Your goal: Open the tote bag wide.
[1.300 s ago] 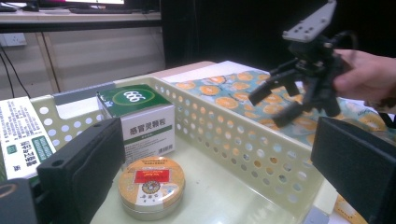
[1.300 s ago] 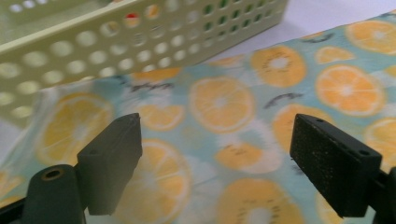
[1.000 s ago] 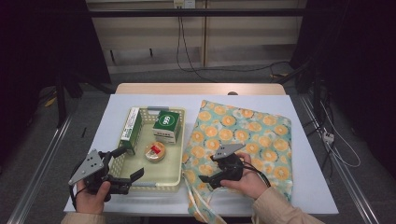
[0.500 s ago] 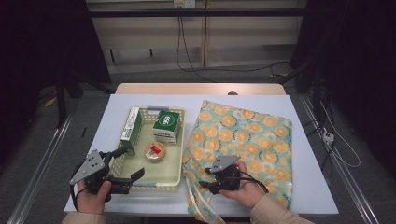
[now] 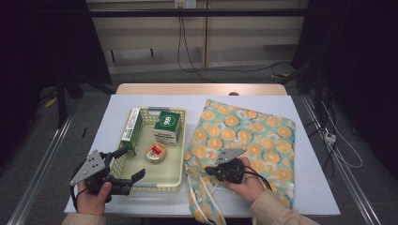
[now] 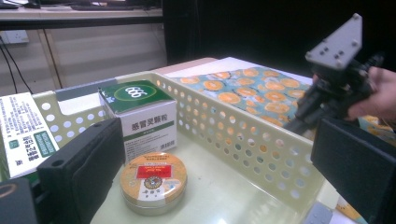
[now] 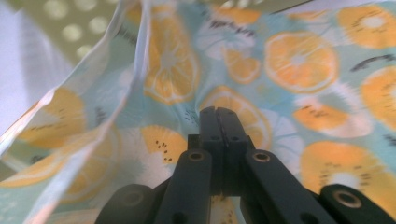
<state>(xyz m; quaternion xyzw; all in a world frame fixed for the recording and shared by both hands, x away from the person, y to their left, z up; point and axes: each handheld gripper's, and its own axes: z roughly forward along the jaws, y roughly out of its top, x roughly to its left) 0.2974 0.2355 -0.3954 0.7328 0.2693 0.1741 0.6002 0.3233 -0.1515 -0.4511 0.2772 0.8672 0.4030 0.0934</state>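
Fabric bag (image 5: 244, 145): right gripper (image 5: 210, 170), jaws closed on its edge, has shifted toward 7 o'clock, lifting the opening; left gripper (image 5: 127, 164) waits open.

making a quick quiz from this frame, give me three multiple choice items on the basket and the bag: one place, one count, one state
1. Where does the round tin lie?
A. on the bag
B. in the basket
C. on the bare table

2. How many things are in the basket?
A. one
B. three
C. five

3. How do the right tongs stand?
A. shut on the bag
B. wide open over the bag
C. shut on the tin

Answers:
1 B, the tin rests on the basket floor in front of the green and white box.
2 B, the tin, that box and a long box leaning at the left wall.
3 A, the right gripper view shows the jaws closed with orange-print cloth between them.
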